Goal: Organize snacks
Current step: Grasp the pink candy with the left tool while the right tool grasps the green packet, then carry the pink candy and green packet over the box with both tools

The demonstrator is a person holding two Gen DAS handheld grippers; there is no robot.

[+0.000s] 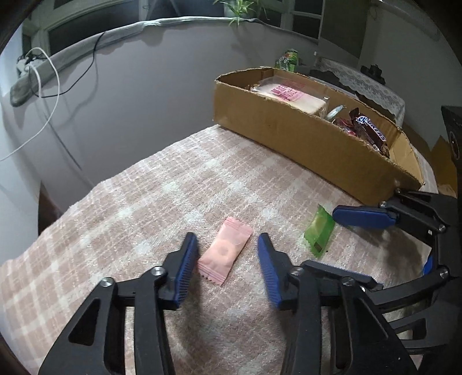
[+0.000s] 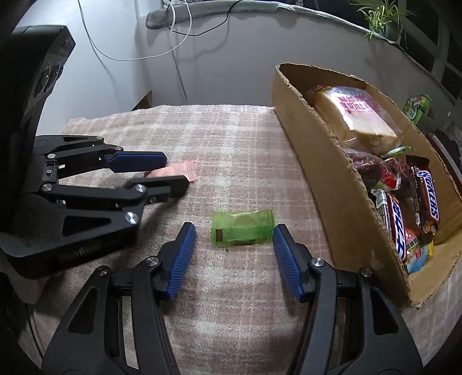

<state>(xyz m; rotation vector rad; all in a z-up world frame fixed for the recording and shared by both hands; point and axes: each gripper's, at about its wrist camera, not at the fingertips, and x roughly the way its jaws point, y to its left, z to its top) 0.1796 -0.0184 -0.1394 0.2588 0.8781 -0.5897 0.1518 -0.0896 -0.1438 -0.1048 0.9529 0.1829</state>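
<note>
A pink candy wrapper lies on the checked cloth between the fingers of my open left gripper; it also shows in the right wrist view. A green candy wrapper lies between the fingers of my open right gripper; it also shows in the left wrist view. Neither wrapper is gripped. The left gripper shows in the right wrist view, the right gripper in the left wrist view. A cardboard box at the right holds a bread pack, Snickers bars and other snacks.
The pink checked cloth covers the table, which ends at a grey wall behind. White and black cables hang down the wall. A plant stands on the ledge above. A green carton stands beyond the box.
</note>
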